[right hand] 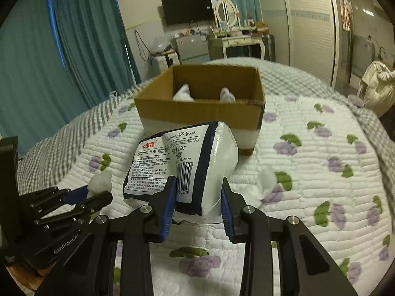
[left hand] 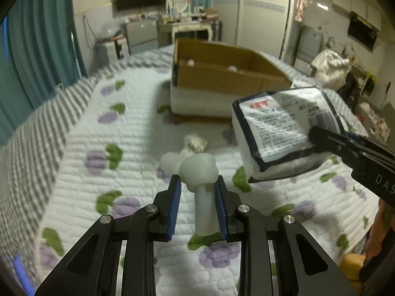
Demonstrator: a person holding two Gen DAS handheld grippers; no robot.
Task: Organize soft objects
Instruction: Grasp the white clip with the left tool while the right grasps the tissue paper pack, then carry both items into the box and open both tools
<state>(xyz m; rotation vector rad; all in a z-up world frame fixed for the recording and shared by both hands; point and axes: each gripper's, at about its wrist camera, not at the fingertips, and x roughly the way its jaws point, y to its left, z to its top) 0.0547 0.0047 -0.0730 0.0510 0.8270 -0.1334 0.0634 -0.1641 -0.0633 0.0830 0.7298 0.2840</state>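
Left gripper (left hand: 198, 188) up close in its own wrist view, blue pads clamped on a white bone-shaped soft toy (left hand: 197, 172), shaft squeezed between the fingers, knobby end sticking out past the tips, lifted above the quilt (left hand: 74, 148). Right gripper (right hand: 198, 194) likewise closed, gripping a tissue paper pack (right hand: 182, 165) (navy-edged plastic wrap, white label with barcode and "Tissue Paper" print), one pad on the label face, the other on the white end, pack held tilted above the bed. From the left wrist camera the same pack (left hand: 284, 128) sits to the right of the toy, with a black finger of the right gripper (left hand: 330, 140) pressed on its label. From the right wrist camera the left gripper (right hand: 81, 197) shows low at the left edge, white toy (right hand: 100, 181) poking out of it. Quilt is white with purple flowers and green leaves, grey checked border. Small crumpled white item (left hand: 193, 143) lies on the quilt just beyond the toy; another white wad (right hand: 267, 177) lies right of the pack (cannot tell what either is). Further back, open cardboard box (right hand: 202, 108) stands on the bed, two white soft things (right hand: 182, 93) visible inside against the near wall. Behind the bed: teal curtains (right hand: 86, 37), wall TV (right hand: 187, 9), dressing table with oval mirror (right hand: 226, 12).
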